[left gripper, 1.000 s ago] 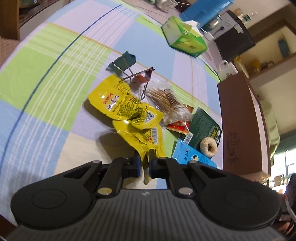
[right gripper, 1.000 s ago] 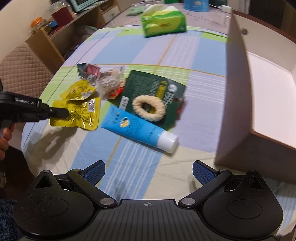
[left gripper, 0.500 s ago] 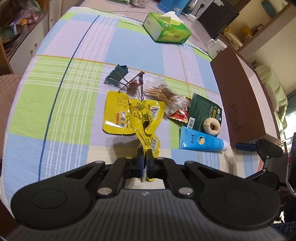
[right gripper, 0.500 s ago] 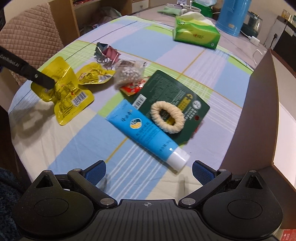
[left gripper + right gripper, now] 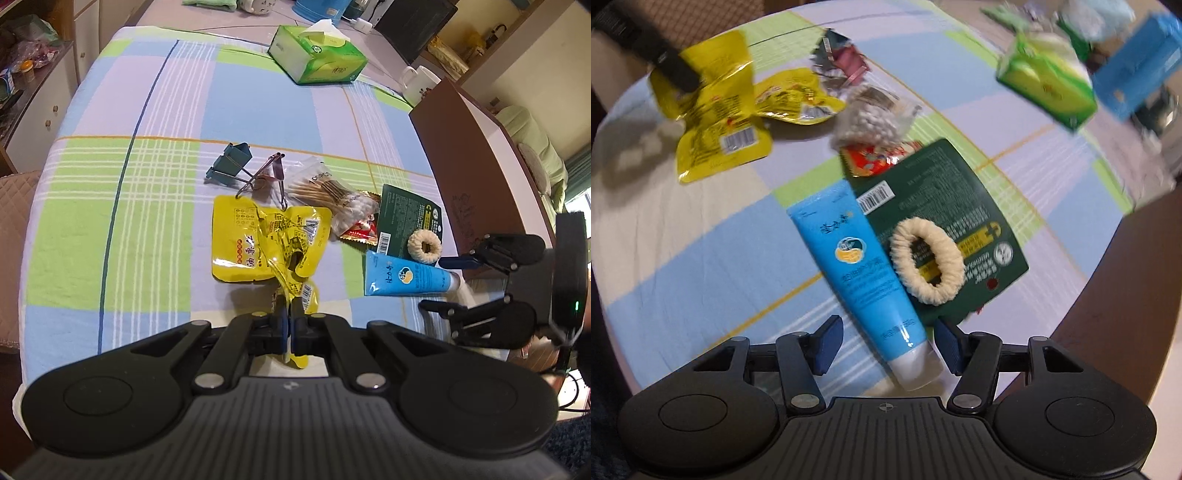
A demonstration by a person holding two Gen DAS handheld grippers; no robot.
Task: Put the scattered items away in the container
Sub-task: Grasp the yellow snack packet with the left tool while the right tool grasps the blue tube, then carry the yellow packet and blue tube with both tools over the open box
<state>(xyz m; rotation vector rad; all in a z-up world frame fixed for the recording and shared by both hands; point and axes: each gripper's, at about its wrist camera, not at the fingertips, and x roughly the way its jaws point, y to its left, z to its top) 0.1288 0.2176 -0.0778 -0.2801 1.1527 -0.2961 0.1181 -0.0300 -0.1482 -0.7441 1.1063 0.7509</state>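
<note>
Two grippers: both are at work at the near edge of the table [image 5: 110, 236], which wears a checked cloth.
Left gripper [image 5: 289, 325]: pinched tight on a yellow packet [image 5: 713, 136]; in the right wrist view that packet hangs clear of the cloth, above its own shadow.
Second yellow packet [image 5: 240, 240]: lies flat on the cloth just beyond the held one; in the left wrist view the two overlap, so I cannot tell whether they touch.
Right gripper [image 5: 886, 341]: spread wide, one blue pad on each side of the cap end of the blue tube [image 5: 860, 266], neither pad pressing yet.
Doing this step well: I judge the right gripper should settle lower and close across the firm neck near the white cap, not the soft body, which would squash and slip. It should lift straight up, since the tube lies against the dark green packet [image 5: 945, 206].
Risk: the cream hair tie [image 5: 925, 260] sits on the green packet beside the tube and could be dragged along.
Other loose items: binder clips [image 5: 236, 166], a bag of cotton swabs [image 5: 332, 192] and a small red sachet [image 5: 358, 232], toward the middle of the table.
Box [image 5: 476, 162]: brown, open-topped, at the right edge of the table just beyond the tube's cap; its inside is not visible, so I cannot tell what it holds.
Progress: all the items visible remain outside the box.
</note>
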